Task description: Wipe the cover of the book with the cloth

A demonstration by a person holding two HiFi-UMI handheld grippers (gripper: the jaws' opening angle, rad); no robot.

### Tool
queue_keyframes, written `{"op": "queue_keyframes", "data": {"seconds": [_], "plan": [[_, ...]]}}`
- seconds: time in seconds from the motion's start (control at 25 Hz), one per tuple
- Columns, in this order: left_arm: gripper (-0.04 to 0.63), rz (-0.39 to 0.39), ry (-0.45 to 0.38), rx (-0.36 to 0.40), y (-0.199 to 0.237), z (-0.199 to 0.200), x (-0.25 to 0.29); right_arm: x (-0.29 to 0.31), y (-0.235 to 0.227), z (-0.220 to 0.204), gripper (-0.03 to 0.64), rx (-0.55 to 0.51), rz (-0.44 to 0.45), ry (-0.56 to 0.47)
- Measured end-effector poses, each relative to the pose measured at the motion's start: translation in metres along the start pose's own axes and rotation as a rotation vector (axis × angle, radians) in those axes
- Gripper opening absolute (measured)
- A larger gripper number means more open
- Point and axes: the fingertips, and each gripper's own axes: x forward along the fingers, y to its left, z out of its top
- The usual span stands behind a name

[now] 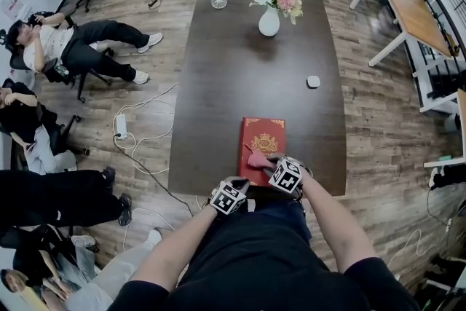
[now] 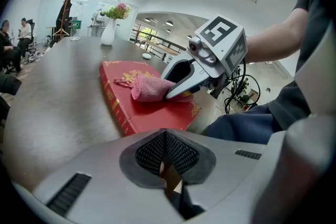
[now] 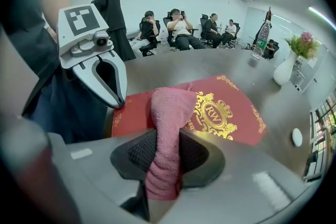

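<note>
**Ana:** What does the head view show?

**Ben:** A red book (image 1: 263, 146) lies flat at the near edge of a dark table (image 1: 218, 84). A vase (image 1: 269, 22) of flowers stands at the far end. The left arm (image 1: 178, 247) and right arm (image 1: 328, 222) both reach forward, bent a little. The right gripper (image 1: 277, 165) holds a pink cloth (image 1: 258, 159) down on the near part of the cover. The left gripper (image 1: 233, 191) is just off the table's near edge, to the left of the right one.

**Ana:** Can you see the whole book?

**Ben:** No. The cloth and the right gripper hide its near end.

**Ana:** And the left gripper view?

**Ben:** The left gripper (image 2: 167, 165) has its jaws together with nothing in them. Past it lies the book (image 2: 152, 113). The right gripper (image 2: 173, 93) comes in from the right, tilted down, with the cloth (image 2: 148, 86) bunched at its tip.

**Ana:** And the right gripper view?

**Ben:** The right gripper (image 3: 165, 165) is clamped on the cloth (image 3: 170, 113), which runs up between the jaws and flops onto the book (image 3: 231, 107). It covers part of the gold crest. The left gripper (image 3: 118, 99) points down by the book's near left corner. I can't tell if it touches.
</note>
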Motion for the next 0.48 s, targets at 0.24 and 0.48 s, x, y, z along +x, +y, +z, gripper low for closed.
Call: {"op": "queue_keyframes", "data": {"seconds": [0.24, 0.48], "plan": [[-0.005, -0.004, 0.001, 0.004, 0.0022, 0.003, -0.0013, -0.004, -0.0045, -0.0028, 0.121, 0.017, -0.002, 0.003], [-0.005, -0.006, 0.01, 0.004, 0.0026, -0.0014, 0.002, -0.0062, -0.0067, -0.0106, 0.121, 0.029, -0.014, 0.007]]}}
